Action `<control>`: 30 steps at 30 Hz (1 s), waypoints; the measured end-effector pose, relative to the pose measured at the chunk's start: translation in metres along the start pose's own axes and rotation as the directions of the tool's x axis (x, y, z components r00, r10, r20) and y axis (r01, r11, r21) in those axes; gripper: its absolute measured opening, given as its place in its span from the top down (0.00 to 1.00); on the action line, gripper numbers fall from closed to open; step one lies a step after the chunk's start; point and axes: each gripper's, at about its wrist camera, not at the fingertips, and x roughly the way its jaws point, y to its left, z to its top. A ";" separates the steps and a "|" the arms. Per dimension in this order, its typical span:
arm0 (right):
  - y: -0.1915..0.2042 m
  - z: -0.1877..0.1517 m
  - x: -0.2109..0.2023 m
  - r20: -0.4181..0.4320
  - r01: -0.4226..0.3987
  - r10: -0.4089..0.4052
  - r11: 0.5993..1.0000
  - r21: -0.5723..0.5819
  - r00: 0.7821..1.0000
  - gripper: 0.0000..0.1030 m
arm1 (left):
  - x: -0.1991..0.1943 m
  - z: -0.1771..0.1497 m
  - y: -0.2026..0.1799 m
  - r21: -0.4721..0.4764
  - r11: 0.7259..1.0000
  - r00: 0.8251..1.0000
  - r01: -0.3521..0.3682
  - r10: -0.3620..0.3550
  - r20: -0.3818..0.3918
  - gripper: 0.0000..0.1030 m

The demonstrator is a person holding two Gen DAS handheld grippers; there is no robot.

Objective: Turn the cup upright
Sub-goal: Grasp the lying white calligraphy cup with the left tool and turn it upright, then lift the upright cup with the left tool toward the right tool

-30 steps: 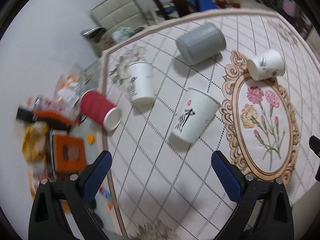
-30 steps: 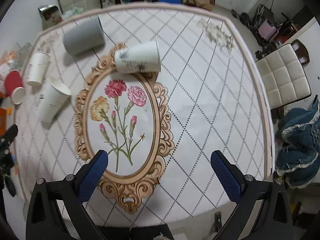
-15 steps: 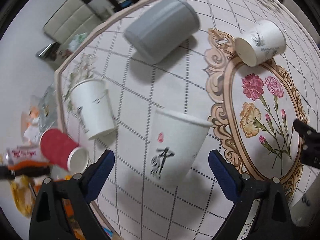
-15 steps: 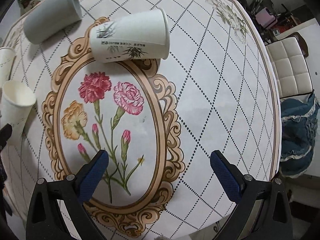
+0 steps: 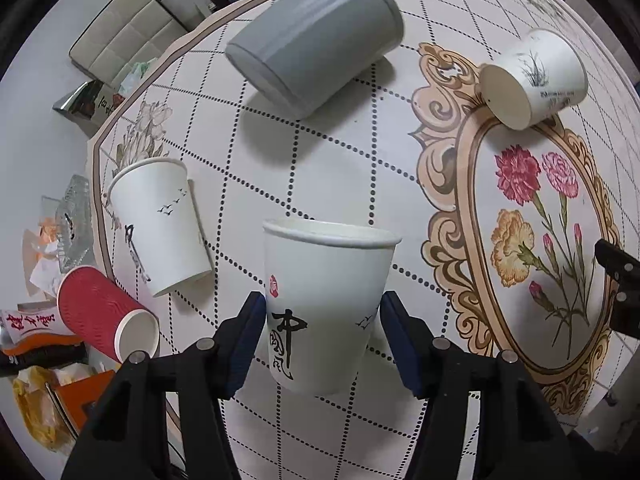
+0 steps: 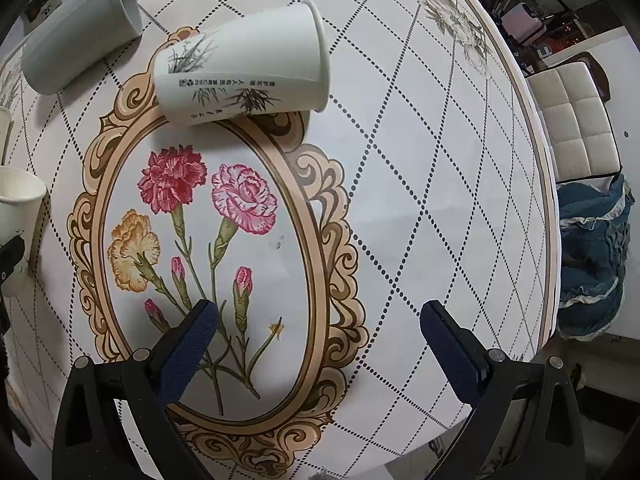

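Observation:
A white paper cup with black calligraphy (image 5: 320, 304) lies on the table between the fingers of my left gripper (image 5: 322, 340). Both blue pads touch its sides, so the gripper is shut on it. Its rim points away from me. The same cup shows at the left edge of the right wrist view (image 6: 16, 224). My right gripper (image 6: 318, 344) is open and empty above the flower oval (image 6: 192, 240). A white cup with bamboo print (image 6: 244, 66) lies on its side beyond it; it also shows in the left wrist view (image 5: 536, 76).
A grey cup (image 5: 316, 36) lies on its side at the far end. A white cup with birds (image 5: 160, 224) and a red ribbed cup (image 5: 104, 316) lie at the table's left edge (image 5: 94, 168). Clutter sits on the floor at left. A chair (image 6: 572, 120) stands at right.
My left gripper moved forward around the calligraphy cup and closed on its sides. My right gripper moved closer to the bamboo cup and stayed open.

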 end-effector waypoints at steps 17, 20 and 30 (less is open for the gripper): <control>0.001 -0.016 -0.033 0.044 -0.064 0.065 0.998 -0.012 0.997 0.01 | -0.053 -0.027 0.017 -0.221 0.974 0.999 0.042 -0.036 0.030 0.45; -0.007 -0.023 -0.032 0.033 -0.097 0.097 0.995 -0.008 0.995 0.01 | -0.066 -0.041 0.014 -0.300 0.952 0.998 0.067 -0.066 0.013 0.45; -0.049 -0.052 -0.027 0.038 -0.135 0.136 0.990 -0.034 0.990 0.01 | -0.075 -0.078 -0.025 -0.530 0.830 0.975 0.175 -0.221 -0.025 0.45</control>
